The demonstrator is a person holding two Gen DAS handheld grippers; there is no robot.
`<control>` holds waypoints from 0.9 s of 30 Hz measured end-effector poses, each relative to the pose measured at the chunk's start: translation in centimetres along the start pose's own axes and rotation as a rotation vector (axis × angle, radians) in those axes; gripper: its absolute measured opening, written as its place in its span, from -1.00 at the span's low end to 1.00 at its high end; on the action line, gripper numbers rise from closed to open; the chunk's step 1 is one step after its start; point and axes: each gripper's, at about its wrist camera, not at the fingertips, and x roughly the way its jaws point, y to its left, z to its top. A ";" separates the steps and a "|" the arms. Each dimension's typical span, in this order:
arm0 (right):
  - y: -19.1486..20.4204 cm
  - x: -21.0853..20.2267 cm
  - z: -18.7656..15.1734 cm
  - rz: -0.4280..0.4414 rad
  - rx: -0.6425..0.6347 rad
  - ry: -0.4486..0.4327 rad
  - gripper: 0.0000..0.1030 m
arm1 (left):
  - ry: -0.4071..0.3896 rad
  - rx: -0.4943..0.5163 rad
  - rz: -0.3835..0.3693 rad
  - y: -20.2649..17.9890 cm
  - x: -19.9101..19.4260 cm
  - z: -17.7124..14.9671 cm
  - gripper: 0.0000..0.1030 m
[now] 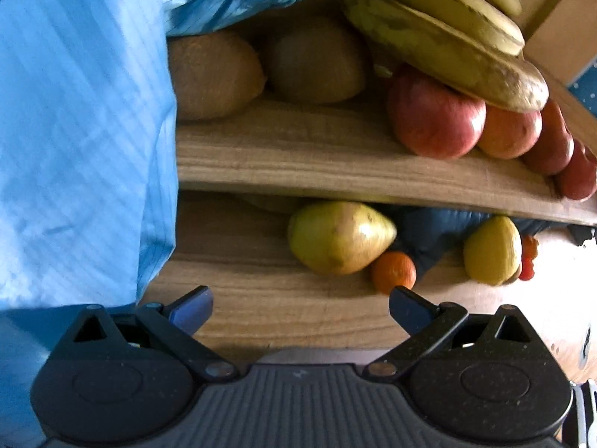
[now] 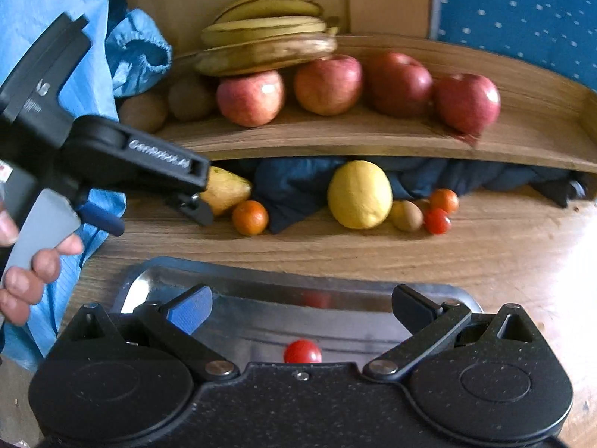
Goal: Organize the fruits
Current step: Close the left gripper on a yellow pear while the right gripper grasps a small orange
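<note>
My left gripper [image 1: 300, 306] is open and empty, a short way in front of a green-yellow pear [image 1: 339, 237] and a small orange [image 1: 393, 272] on the wooden table. The right wrist view shows the left gripper [image 2: 153, 216] from the side, its far finger just before the pear [image 2: 224, 188]. My right gripper [image 2: 300, 306] is open above a metal tray [image 2: 242, 280] that holds one cherry tomato [image 2: 302, 351]. A lemon [image 2: 360, 194], a small brown fruit [image 2: 406, 215], a second small orange [image 2: 444, 200] and a cherry tomato [image 2: 437, 221] lie further right.
A curved wooden shelf [image 2: 335, 142] above the table carries bananas [image 2: 265, 37], several apples [image 2: 328, 84] and two kiwis [image 2: 190, 97]. A dark blue cloth [image 2: 298, 183] lies under the shelf. A person's blue sleeve [image 1: 82, 130] fills the left side; a hand [image 2: 30, 272] grips the left gripper's handle.
</note>
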 end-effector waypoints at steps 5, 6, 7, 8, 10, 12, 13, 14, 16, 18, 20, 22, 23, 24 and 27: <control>0.8 1.4 1.2 0.004 -0.035 0.006 0.98 | 0.003 -0.020 -0.026 0.6 0.5 0.8 0.99; 0.9 1.6 1.4 0.005 -0.043 0.006 0.98 | 0.002 -0.024 -0.030 0.6 0.6 0.9 0.99; 1.1 1.9 1.7 0.007 -0.052 0.006 0.98 | 0.003 -0.027 -0.034 0.7 0.7 1.0 0.99; 1.2 2.1 1.9 0.008 -0.060 0.006 0.98 | 0.003 -0.030 -0.039 0.9 0.8 1.1 0.99; 1.4 2.6 2.3 0.014 -0.083 0.015 0.98 | 0.003 -0.036 -0.050 1.0 1.0 1.3 0.99; 1.7 3.1 2.6 0.016 -0.099 0.017 0.97 | 0.000 -0.044 -0.067 1.1 1.1 1.3 0.99; 1.8 3.3 2.7 0.016 -0.106 0.019 0.97 | -0.003 -0.051 -0.077 1.2 1.2 1.3 0.98; 2.0 3.5 2.7 0.015 -0.115 0.021 0.97 | -0.004 -0.056 -0.088 1.3 1.3 1.4 0.98; 2.2 3.9 2.8 0.014 -0.132 0.026 0.97 | -0.006 -0.060 -0.104 1.4 1.4 1.4 0.98; 2.5 4.3 3.0 0.016 -0.142 0.030 0.97 | -0.010 -0.061 -0.124 1.2 1.7 1.4 0.95; 2.7 4.7 3.2 0.018 -0.152 0.032 0.96 | -0.011 -0.065 -0.141 1.2 1.8 1.5 0.85; 2.8 5.1 3.4 0.017 -0.162 0.032 0.89 | -0.012 -0.068 -0.152 1.1 1.8 1.7 0.80; 2.9 5.3 3.6 0.017 -0.167 0.033 0.86 | -0.012 -0.070 -0.156 1.1 1.8 1.7 0.76; 3.0 5.5 3.7 0.019 -0.171 0.034 0.83 | -0.013 -0.073 -0.160 1.1 1.8 1.7 0.74; 3.3 5.8 4.1 0.028 -0.188 0.031 0.70 | -0.014 -0.080 -0.169 1.1 1.9 1.8 0.64</control>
